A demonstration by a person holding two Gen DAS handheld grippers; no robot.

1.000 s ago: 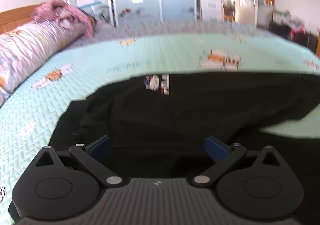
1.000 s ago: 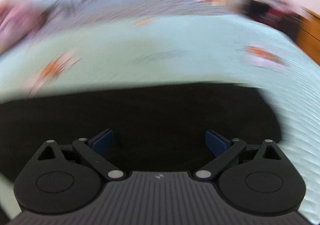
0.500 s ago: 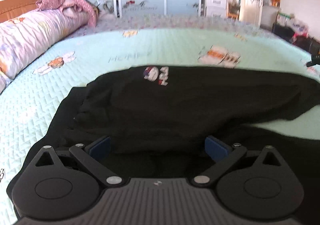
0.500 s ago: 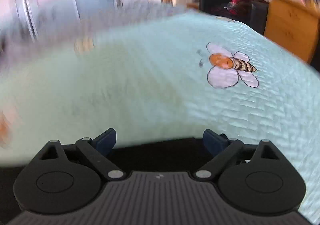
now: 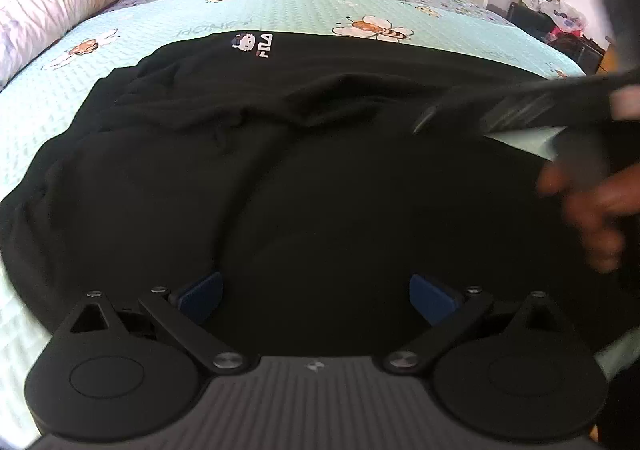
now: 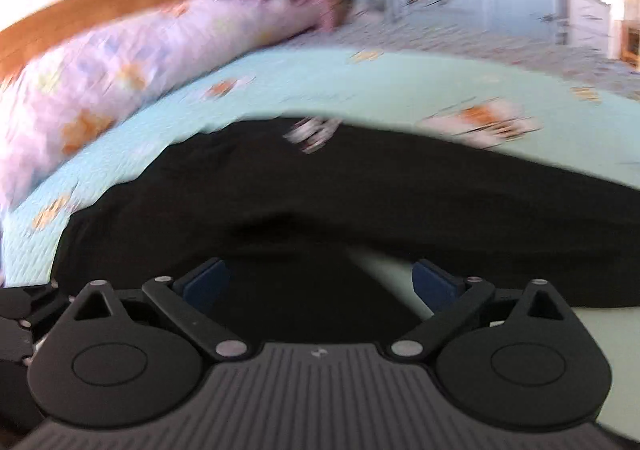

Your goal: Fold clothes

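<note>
**Black top spread on the bed, both tongs wide open**

A black top [image 5: 320, 178] lies across the bedspread [image 5: 280, 10], mostly flat but rumpled. A ridge of loose cloth crosses its middle, and a small white logo [image 5: 253, 44] sits near the far edge. On the right a strip of bedspread shows through a gap in the cloth, as if part of the top were already turned over or bunched. Whether that is a fold begun or simply how the top landed cannot be settled from these views.

Any fold here will go better if the middle ridge is smoothed out, the edges are pinched close to a corner or hem, and both sides are lifted evenly so the crease runs straight.

The left tongs [image 5: 318, 296] hang just over the near part of the top, jaws spread wide and gripping nothing. The right tongs [image 6: 320, 284] are equally wide and empty above the near edge, where cloth meets bedspread; that view is blurred. A hand [image 5: 596, 206], also blurred, shows at the right of the left view.
</note>
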